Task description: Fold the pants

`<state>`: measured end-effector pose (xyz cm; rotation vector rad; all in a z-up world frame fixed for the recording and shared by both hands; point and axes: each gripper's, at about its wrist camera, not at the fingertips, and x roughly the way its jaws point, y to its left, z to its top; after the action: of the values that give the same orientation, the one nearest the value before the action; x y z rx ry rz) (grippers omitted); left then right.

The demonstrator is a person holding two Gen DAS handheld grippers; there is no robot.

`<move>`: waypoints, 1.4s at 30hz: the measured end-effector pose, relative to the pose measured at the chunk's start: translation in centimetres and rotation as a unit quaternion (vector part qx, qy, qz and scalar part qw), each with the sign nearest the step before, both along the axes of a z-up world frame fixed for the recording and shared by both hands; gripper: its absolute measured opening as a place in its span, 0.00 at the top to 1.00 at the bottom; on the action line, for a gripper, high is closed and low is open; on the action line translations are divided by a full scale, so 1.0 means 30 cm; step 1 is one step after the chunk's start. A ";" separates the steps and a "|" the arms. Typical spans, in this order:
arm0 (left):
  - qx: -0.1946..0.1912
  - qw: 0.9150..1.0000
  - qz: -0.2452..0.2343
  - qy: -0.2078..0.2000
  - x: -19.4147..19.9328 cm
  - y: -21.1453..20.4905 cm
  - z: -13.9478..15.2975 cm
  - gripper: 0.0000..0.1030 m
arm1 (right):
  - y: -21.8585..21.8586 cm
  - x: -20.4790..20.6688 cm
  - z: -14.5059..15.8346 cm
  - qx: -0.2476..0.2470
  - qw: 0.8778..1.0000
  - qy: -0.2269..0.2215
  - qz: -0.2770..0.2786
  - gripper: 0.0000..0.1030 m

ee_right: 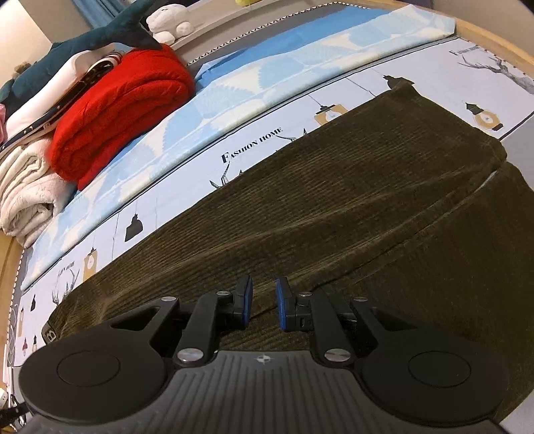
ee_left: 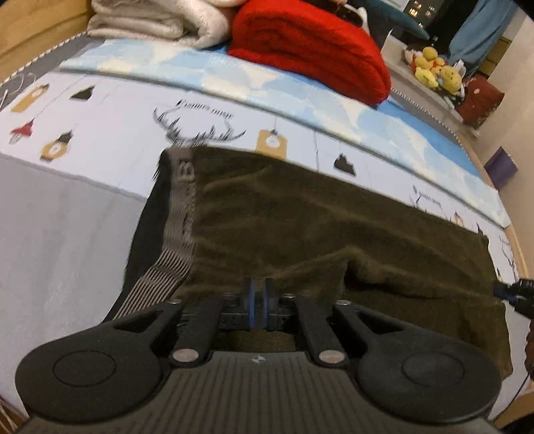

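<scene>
Left tongs [ee_left: 259,302] apparently pinch pants [ee_left: 300,227]; right tongs [ee_right: 262,302] parted.

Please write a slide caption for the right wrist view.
Open right gripper above olive corduroy pants on the bed.

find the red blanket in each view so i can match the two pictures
Left wrist view: the red blanket sits folded at top centre, right of the white blanket.
Right wrist view: the red blanket sits at upper left, above the white blanket.
Shared landmark: the pants spread on the bed.
</scene>
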<state>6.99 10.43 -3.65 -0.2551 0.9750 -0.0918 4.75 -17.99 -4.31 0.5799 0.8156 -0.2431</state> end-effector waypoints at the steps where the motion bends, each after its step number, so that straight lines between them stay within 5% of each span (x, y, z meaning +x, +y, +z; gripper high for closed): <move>1: 0.004 1.000 -0.004 -0.010 0.020 -0.018 0.004 0.84 | 0.002 0.001 0.000 -0.001 1.000 0.000 0.003 0.84; 11: 0.112 0.989 -0.067 -0.072 0.338 -0.220 -0.129 0.65 | 0.025 0.049 0.026 -0.030 0.998 -0.016 0.046 0.84; 22: 0.170 0.981 -0.032 -0.086 0.708 -0.246 -0.297 0.16 | -0.002 0.087 0.018 -0.060 0.996 -0.013 0.069 0.84; 29: 0.184 0.976 -0.107 -0.040 0.852 -0.253 -0.404 0.16 | -0.070 0.082 -0.019 -0.074 0.996 0.010 0.052 0.84; 32: 0.158 0.977 -0.138 -0.020 0.864 -0.239 -0.438 0.17 | -0.092 0.079 -0.035 -0.078 0.996 0.018 0.045 0.84; 33: 0.155 0.977 -0.147 -0.016 0.856 -0.240 -0.443 0.21 | -0.093 0.080 -0.038 -0.079 0.996 0.020 0.045 0.84; 36: 0.172 0.970 -0.169 -0.024 0.831 -0.254 -0.427 0.63 | -0.089 0.087 -0.043 -0.083 0.995 0.022 0.050 0.84; 37: 0.179 0.969 -0.170 -0.024 0.825 -0.253 -0.412 0.70 | -0.087 0.089 -0.043 -0.086 0.995 0.022 0.051 0.84; 42: 0.184 0.967 -0.174 -0.037 0.739 -0.256 -0.310 0.83 | -0.084 0.094 -0.042 -0.086 0.995 0.022 0.048 0.84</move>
<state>29.17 2.76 -12.94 0.2621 0.9353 -0.2365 7.56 -20.51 -5.57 0.3726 0.8542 -0.2363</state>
